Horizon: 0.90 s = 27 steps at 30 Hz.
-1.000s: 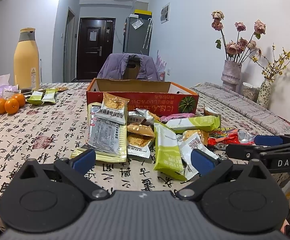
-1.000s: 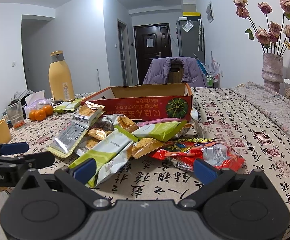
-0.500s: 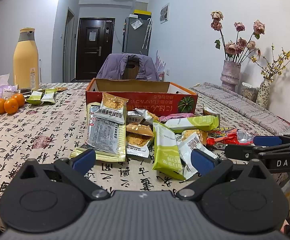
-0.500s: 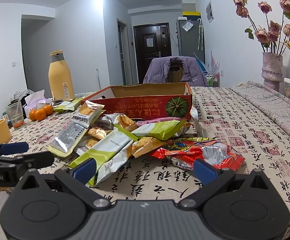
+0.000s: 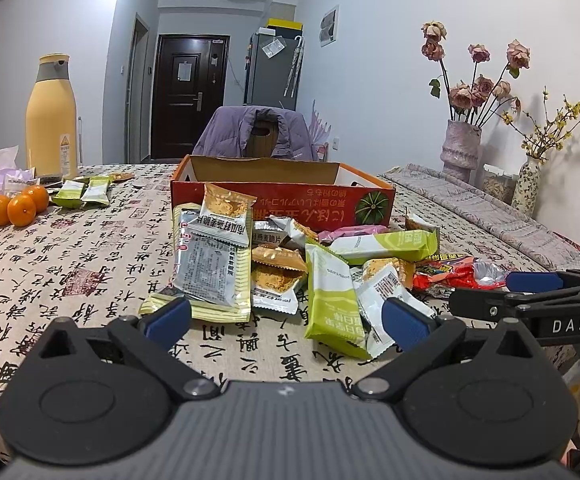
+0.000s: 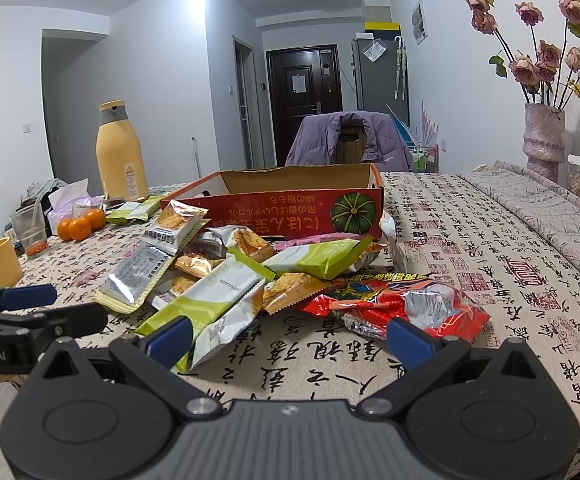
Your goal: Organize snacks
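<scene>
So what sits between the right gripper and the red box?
The snack pile, red wrapper nearest the right gripper, then the box; seen in the right wrist view.

Counts on my table
One red box (image 5: 282, 196), three oranges (image 5: 16, 208), two vases (image 5: 459, 148), one yellow bottle (image 5: 51, 120) beside the oranges.

1. I can't see into the box (image 5: 282, 196): its front wall hides the floor.
2. The pink packet (image 5: 349, 233) lies mostly buried under the green one (image 5: 385, 242).
3. My right claw (image 5: 529, 292) runs off the left view's edge.
4. Print on the packets is too small to read.
</scene>
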Each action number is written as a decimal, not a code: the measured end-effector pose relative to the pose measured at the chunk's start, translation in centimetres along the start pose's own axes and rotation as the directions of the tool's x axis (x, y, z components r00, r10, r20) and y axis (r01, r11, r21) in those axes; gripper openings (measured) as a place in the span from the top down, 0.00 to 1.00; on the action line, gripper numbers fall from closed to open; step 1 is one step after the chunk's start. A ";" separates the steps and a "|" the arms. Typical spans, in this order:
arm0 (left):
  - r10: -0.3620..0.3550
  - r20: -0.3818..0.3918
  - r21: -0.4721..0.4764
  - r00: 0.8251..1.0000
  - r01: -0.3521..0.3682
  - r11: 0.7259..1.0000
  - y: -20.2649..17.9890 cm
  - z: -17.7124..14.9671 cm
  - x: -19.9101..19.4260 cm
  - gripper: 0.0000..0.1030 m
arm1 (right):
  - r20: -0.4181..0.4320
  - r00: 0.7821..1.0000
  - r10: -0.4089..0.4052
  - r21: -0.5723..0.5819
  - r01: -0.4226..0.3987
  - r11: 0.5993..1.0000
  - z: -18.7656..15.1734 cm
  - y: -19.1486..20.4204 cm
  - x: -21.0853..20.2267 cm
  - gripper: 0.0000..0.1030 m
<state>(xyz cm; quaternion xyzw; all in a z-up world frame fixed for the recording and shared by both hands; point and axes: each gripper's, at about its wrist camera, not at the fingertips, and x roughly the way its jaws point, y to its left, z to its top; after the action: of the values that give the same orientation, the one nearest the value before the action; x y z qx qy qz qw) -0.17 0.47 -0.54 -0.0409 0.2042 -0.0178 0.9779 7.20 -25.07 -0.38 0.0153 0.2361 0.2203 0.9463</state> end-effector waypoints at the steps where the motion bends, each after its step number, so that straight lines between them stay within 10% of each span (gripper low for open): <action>1: 0.001 0.000 0.001 1.000 -0.001 1.000 0.0 0.0 0.0 0.00 | 0.000 1.000 0.000 0.000 0.000 1.000 0.0 0.0 0.0 0.00; 27: 0.007 -0.003 -0.005 1.000 -0.007 1.000 0.5 0.0 0.3 0.00 | -0.020 1.000 0.010 -0.003 -0.010 1.000 -0.1 0.3 0.7 0.00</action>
<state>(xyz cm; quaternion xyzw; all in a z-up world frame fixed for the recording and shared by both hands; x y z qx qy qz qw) 0.10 1.00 -0.66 -0.0426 0.2059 -0.0137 0.9776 7.62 -24.46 -0.73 0.0127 0.2451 0.2257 0.9428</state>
